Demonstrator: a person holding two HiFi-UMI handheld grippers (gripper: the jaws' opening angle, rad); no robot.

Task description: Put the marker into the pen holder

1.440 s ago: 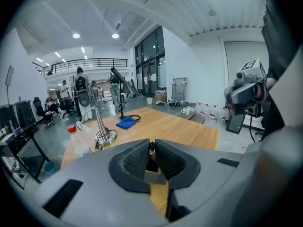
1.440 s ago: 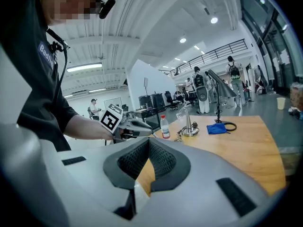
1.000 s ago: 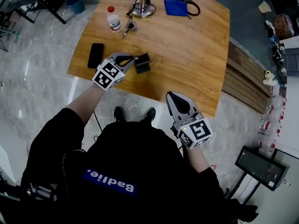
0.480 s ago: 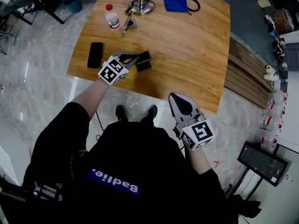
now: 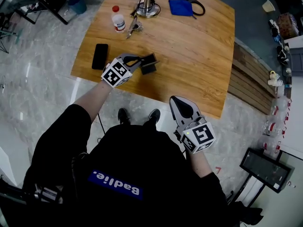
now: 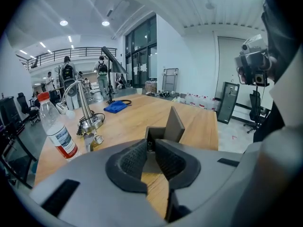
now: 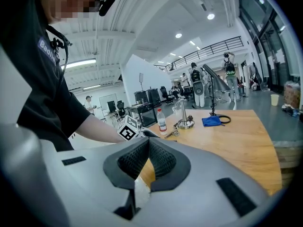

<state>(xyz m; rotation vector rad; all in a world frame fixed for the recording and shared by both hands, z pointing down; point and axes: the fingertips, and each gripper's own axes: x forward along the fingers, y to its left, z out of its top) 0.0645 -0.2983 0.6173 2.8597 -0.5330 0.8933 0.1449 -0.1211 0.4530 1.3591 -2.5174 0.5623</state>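
Your left tool [image 5: 141, 60] reached over the near-left part of the table [image 5: 199, 56], with its tips right at the pen holder [image 5: 149, 66]. In the left gripper view its jaws were drawn in to a narrow slit. They looked clenched on a dark bit of the pen holder's near edge. The wood of the table showed through the wider gap behind the pads.

The pen holder was a dark grey box with one flap standing up at its side. It sat close to the table's near edge, to the right of a black phone [image 5: 100, 56] that lay flat and apart from it.

Your right tool [image 5: 174, 99] hung off the table, just beyond its near edge and close to your body, pointing towards the far side. Its jaws were clenched together with nothing between them.

You could not pick out the marker for sure in any view. A thin dark stick [image 5: 131, 27] lay at the far left of the table, just beside a small bottle [image 5: 117, 20] with a red cap, but it was too small to tell what it was. No view showed the inside of the pen holder.

A metal stand [image 5: 147, 6] and a blue cloth [image 5: 182, 7] sat along the far edge.
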